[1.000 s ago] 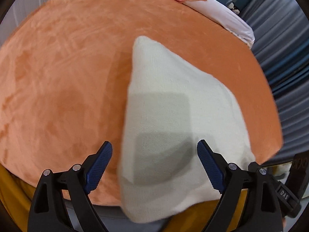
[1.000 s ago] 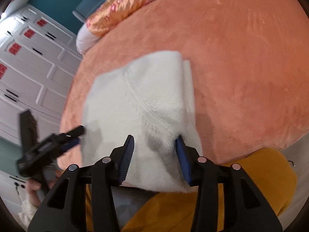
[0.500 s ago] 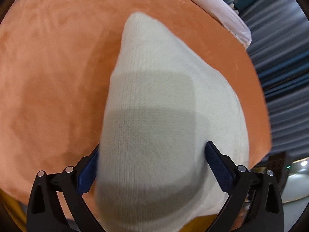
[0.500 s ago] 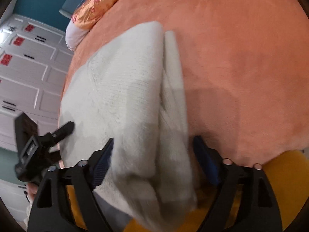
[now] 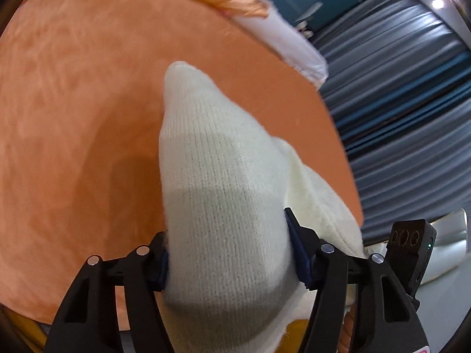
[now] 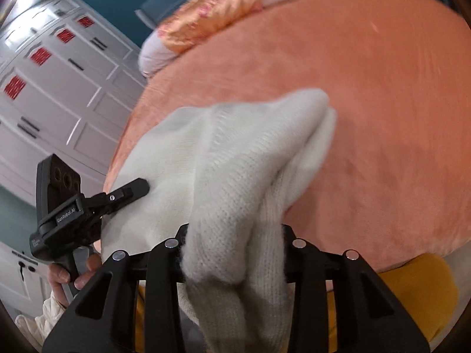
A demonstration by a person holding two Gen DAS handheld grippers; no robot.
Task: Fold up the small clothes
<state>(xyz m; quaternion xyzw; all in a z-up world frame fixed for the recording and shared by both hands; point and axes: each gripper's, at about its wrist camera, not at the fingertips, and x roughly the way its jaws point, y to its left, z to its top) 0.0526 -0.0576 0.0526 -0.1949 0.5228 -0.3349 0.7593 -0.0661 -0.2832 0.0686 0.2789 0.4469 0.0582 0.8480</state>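
Note:
A cream knit garment (image 5: 217, 182) lies on the orange bed cover (image 5: 73, 103), its near edge lifted. My left gripper (image 5: 229, 259) is shut on the garment's near left edge, the knit bunched between its blue pads. My right gripper (image 6: 232, 247) is shut on the garment (image 6: 235, 153) at its near right edge, the cloth gathered thick between the fingers. The far part of the garment still rests on the cover. The left gripper also shows in the right wrist view (image 6: 129, 191), at the garment's left side.
An orange satin pillow (image 6: 215, 6) and a white pillow (image 5: 288, 41) lie at the head of the bed. White cabinets (image 6: 53, 88) stand to the left, a grey pleated curtain (image 5: 406, 111) to the right. Yellow cloth (image 6: 418, 288) hangs below the near bed edge.
Both grippers went from open around the garment's near edge to shut on it. The near edge has been raised and pulled up off the cover.

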